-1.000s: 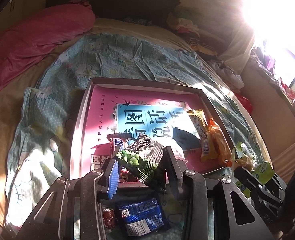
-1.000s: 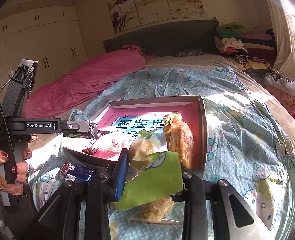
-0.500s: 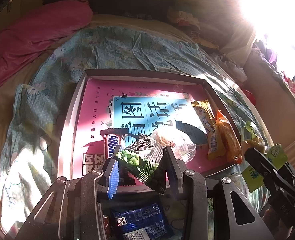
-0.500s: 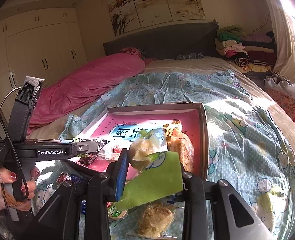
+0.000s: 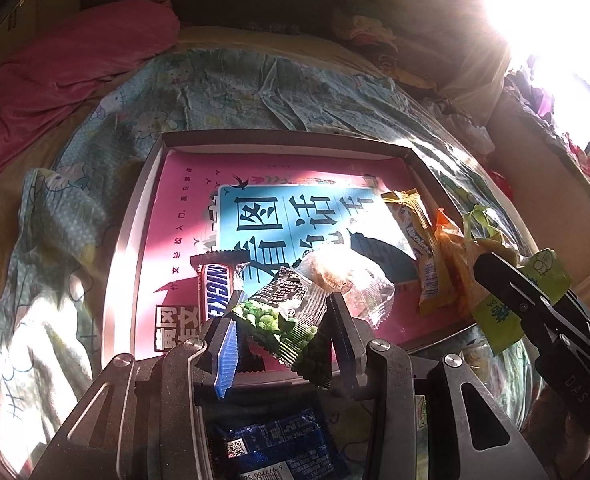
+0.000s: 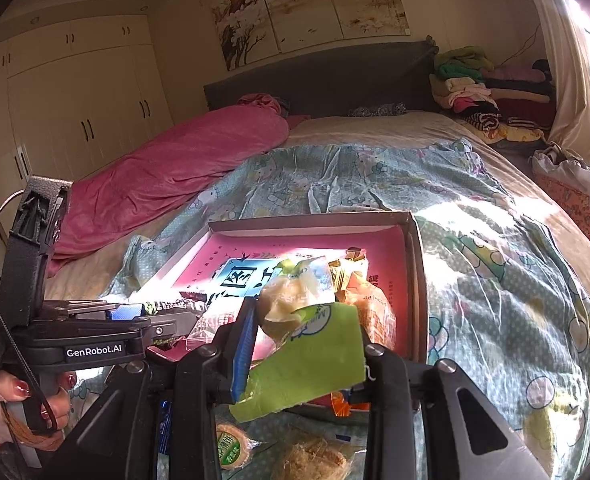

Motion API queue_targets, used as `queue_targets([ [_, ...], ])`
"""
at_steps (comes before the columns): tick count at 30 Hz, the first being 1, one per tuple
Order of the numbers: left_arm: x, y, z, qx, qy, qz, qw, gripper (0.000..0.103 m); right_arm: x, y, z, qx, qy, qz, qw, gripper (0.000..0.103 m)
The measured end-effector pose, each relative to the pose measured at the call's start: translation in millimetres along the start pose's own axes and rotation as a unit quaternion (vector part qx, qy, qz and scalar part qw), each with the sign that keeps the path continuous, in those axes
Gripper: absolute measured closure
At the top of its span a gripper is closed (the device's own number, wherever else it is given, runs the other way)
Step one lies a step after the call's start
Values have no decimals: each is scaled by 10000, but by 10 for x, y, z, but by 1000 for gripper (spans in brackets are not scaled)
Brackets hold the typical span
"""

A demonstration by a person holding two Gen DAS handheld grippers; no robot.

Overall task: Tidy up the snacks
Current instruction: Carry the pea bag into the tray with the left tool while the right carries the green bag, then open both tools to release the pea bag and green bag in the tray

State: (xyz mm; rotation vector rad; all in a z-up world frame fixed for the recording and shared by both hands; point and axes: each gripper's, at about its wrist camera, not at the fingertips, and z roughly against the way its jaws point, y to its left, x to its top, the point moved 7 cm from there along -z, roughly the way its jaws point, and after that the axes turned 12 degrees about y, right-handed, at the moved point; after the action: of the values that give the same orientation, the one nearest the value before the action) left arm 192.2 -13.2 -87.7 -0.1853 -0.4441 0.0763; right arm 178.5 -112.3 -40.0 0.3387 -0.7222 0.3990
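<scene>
Box (image 5: 147, 216) holding Snickers bar (image 5: 215, 292), left gripper (image 5: 283, 332) clamping pea packet (image 5: 291, 316), right gripper (image 6: 307, 344) clamping green packet (image 6: 311, 364)

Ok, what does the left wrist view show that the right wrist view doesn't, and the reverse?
Left wrist only: the Snickers bar lying in the box and the green pea packet head-on between the left gripper fingers.

Right wrist only: the wardrobe, the wall paintings and the hand holding the left gripper.

Both: the pink-lined box, the pink blanket, and the light green packet clamped in the right gripper.
</scene>
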Motion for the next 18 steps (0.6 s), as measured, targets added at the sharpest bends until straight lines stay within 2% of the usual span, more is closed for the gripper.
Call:
queue_targets([
  [18,-10,-1,-64,13,75,-35,10000,61,4,82,-358,21,345,224,9992,69],
])
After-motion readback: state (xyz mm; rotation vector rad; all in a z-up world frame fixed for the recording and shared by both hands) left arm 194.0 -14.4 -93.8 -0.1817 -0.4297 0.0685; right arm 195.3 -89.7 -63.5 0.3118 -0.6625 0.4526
